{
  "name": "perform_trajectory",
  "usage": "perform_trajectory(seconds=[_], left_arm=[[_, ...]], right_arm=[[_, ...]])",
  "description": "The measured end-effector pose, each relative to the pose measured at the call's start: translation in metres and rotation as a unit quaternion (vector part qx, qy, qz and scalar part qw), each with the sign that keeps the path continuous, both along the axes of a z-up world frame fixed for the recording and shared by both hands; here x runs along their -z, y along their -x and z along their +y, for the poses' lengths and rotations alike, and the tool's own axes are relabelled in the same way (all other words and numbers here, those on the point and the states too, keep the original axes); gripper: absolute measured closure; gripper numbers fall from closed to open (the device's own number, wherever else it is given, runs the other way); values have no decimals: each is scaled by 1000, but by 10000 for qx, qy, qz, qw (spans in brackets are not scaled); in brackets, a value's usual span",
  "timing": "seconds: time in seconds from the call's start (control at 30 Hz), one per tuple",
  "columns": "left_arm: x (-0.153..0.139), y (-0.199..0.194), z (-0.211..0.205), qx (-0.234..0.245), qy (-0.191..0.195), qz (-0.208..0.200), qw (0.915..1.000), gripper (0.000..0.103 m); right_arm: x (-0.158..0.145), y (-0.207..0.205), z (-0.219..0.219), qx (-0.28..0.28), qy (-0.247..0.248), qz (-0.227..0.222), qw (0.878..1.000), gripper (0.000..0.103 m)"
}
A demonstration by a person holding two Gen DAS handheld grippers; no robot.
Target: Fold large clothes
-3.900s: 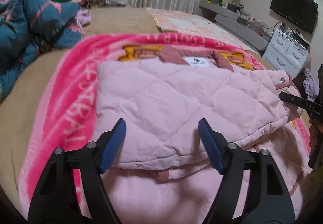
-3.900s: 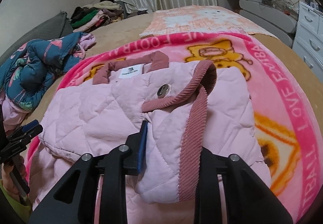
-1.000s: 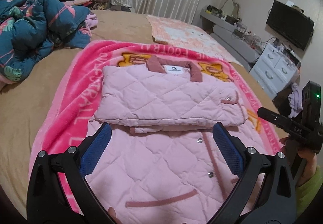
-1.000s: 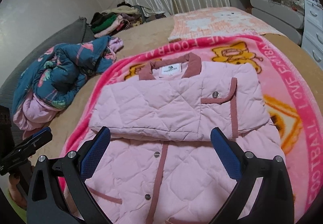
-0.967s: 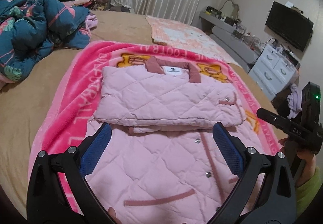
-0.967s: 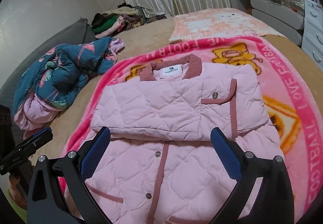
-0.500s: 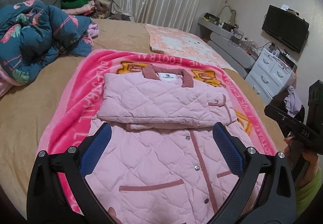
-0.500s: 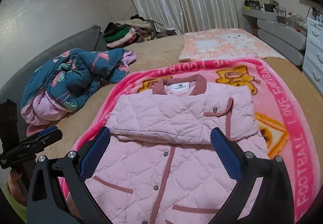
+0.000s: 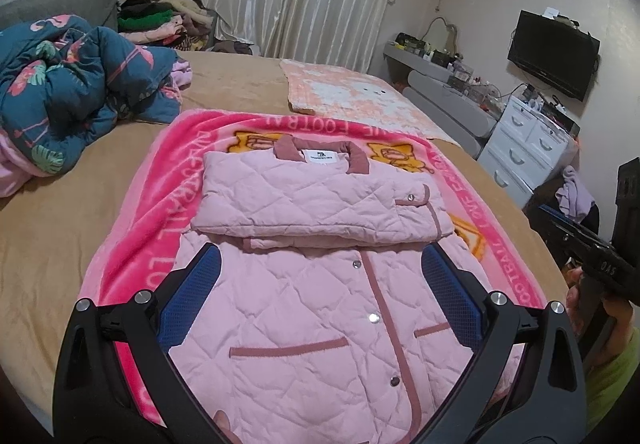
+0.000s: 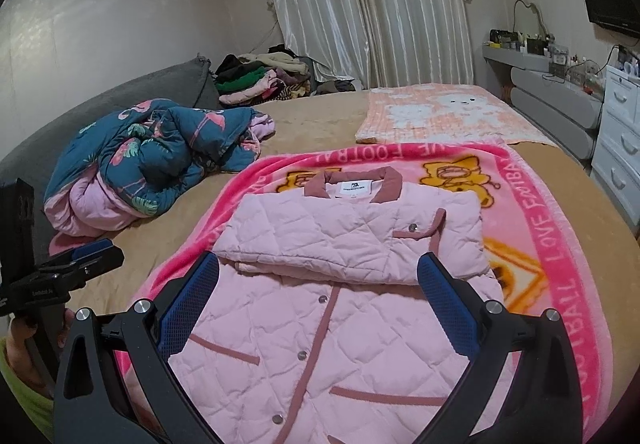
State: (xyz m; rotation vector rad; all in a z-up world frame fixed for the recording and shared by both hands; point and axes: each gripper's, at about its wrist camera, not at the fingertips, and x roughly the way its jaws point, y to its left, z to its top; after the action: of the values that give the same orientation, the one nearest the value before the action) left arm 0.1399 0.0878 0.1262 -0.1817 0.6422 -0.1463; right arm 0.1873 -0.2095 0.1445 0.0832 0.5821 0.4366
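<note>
The pale pink quilted jacket with dusty-rose corduroy trim and snap buttons (image 9: 320, 284) lies flat on a bright pink fleece blanket printed with cartoon bears and lettering (image 9: 132, 244), which is spread over the tan-covered bed (image 9: 60, 244); its sleeves are folded across the chest into a neat band below the collar, while the lower body with the front placket and two pocket welts is spread out toward the cameras, unfolded. The left gripper (image 9: 320, 300) hangs above the hem with its blue-padded jaws spread wide and nothing between them, and the right gripper (image 10: 316, 304) is likewise wide open and empty over the same lower half. The likely next step is to lift the hem up over the sleeve band. The padding is thick and slippery-looking, so a pinch taken on the top layer alone could drag the front panel off the back and skew the fold; uneven lifting by the two sides could twist it, and a low pass might snag the fleece or push the folded sleeves out of place. Further out, a crumpled teal floral quilt with a pink lining (image 10: 148, 159) lies to the left, well apart, and a peach-and-white patterned cloth (image 10: 440, 115) beyond the blanket.
</note>
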Motion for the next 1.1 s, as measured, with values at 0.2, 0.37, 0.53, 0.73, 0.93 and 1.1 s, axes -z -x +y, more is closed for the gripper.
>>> perform_trajectory(seconds=[0.2,0.37,0.53,0.73,0.93,1.1], left_arm=[[9,15,-3,-12,36,-5,10000,9],[18,22,0,-96,60,38,9999,9],[29,30,1,-199,14,101,9998,9],[45,41,-3,-186,-40,190,9996,9],[64,53,-10,-168,-131,318,9993,9],[75,59,-12,-180,-150,397,9989,9]], right_arm=[[6,15,-11,36,37,31,10000,4],[12,26,-21,73,77,26,9999,4],[21,34,-29,106,81,65,9999,4],[33,44,-40,231,81,61,9997,4],[43,49,-48,257,64,132,9996,4],[53,55,-54,262,70,201,9994,4]])
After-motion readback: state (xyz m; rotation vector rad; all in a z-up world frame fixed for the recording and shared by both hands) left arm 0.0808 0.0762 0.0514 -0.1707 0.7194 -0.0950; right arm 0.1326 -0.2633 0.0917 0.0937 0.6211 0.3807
